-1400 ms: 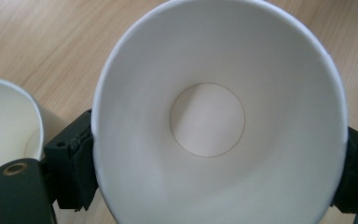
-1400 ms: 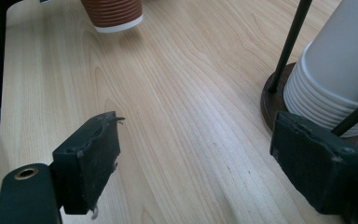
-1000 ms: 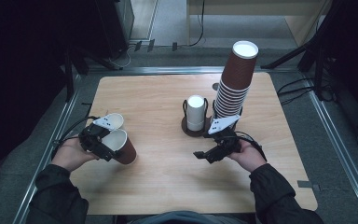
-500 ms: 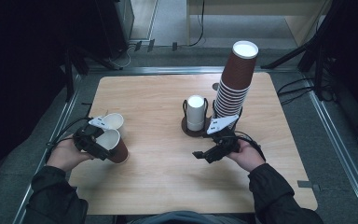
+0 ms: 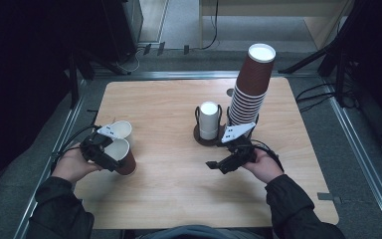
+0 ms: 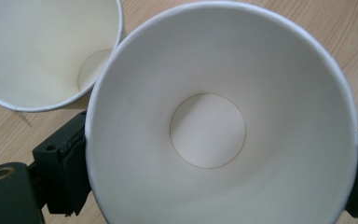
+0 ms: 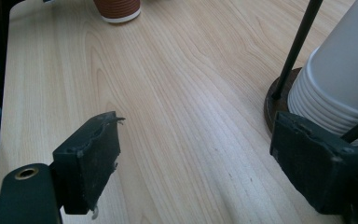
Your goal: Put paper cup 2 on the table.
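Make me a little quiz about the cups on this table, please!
1. True or false: the right hand-held gripper is holding a cup.
2. What colour are the cups standing in the dark holder? A white, B brown, C blue.
3. How many cups stand near the left edge of the table?

Key:
1. False. Its jaws are open with only bare wood between them.
2. A.
3. Two: the brown cup and the second cup just behind it.
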Demonstrator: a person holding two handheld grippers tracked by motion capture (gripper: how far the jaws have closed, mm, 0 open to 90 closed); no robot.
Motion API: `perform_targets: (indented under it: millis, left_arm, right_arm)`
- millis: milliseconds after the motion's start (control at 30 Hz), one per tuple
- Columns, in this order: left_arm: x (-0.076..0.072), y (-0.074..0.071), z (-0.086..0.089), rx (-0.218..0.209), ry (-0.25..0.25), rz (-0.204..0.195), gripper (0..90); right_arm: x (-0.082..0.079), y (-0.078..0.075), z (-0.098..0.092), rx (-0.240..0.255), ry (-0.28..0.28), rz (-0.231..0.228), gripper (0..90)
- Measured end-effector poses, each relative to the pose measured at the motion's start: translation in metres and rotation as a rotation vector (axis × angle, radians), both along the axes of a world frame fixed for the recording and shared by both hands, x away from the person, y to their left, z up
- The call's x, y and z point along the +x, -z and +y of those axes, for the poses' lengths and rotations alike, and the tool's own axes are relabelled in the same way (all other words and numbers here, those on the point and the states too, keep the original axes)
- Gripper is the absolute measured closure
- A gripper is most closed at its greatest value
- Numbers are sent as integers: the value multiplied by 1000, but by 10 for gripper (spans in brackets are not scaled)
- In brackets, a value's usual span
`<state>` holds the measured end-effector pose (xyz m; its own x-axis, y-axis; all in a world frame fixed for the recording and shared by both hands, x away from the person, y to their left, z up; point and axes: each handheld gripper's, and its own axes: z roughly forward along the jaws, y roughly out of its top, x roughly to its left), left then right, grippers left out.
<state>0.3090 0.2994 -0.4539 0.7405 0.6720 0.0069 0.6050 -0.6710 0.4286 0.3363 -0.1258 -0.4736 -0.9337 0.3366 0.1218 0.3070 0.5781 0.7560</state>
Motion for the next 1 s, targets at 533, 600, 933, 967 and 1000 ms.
perform_targets:
  millis: [533,600,933,967,1000]
  left_arm:
    - [-3,-13,1,-67,4,-24,8]
    - [-4,-17,2,-80,4,-34,8]
    - [-6,-32,0,-135,18,-62,8]
    - [-6,-33,0,-135,18,-64,8]
    - [-5,-33,-1,-138,17,-67,8]
  right_arm:
    - [1,0,-1,6,2,-2,160]
    - [1,0,-1,6,2,-2,160]
    - [0,0,-2,5,7,7,160]
    - [0,0,-2,5,6,6,160]
    - [0,0,-3,6,6,5,160]
